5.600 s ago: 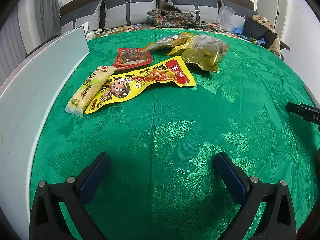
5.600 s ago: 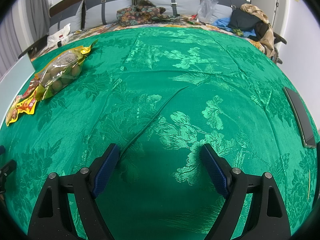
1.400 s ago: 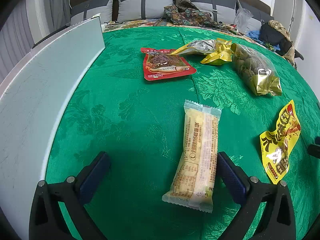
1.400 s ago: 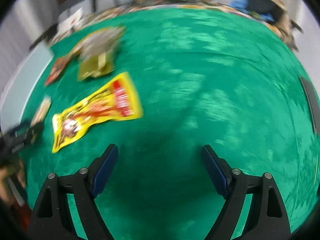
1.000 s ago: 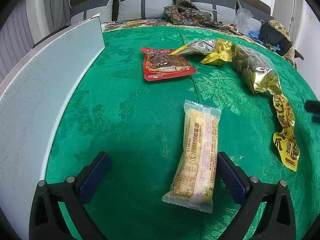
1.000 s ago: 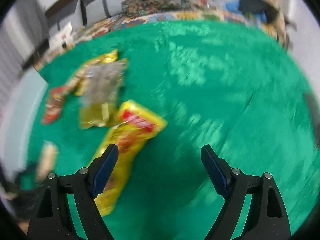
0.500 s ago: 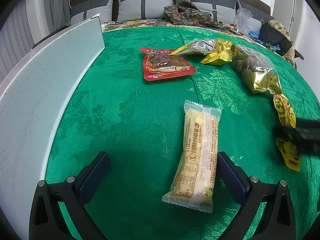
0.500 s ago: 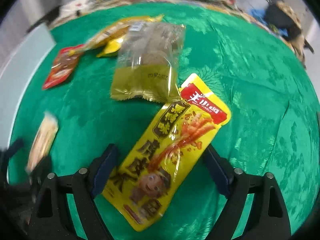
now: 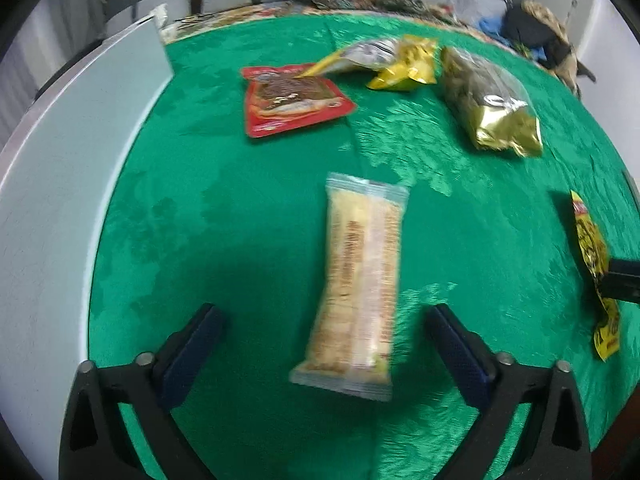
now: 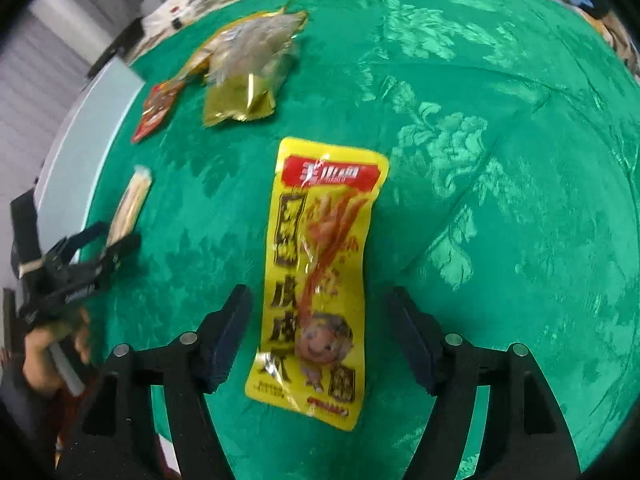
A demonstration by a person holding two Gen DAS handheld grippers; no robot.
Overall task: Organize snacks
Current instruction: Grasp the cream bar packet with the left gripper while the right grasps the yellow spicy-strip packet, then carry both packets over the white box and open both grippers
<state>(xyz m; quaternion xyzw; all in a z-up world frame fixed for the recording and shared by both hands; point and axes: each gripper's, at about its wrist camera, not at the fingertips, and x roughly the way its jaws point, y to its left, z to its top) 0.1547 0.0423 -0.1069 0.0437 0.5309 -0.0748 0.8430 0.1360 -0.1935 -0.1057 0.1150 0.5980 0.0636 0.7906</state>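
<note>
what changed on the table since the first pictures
The pale wafer pack and yellow snack pouch were pulled apart, toward the near edge. Each now lies between a gripper's closing jaws, left gripper and right gripper, neither gripped. The red pouch and gold bag stayed.

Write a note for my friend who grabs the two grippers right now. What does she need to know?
Left gripper: open, jaws just closing in around the pale long snack bar, pads not touching it yet.
Right gripper: open, jaws just closing in around the yellow cartoon snack packet, no contact yet.
Both packs lie flat on the green tablecloth.
Further back: red flat packet, crumpled yellow bag, gold bag.
Done: nothing looks sorted yet.
Left: probably close on these two, place them, then gather the other three.
</note>
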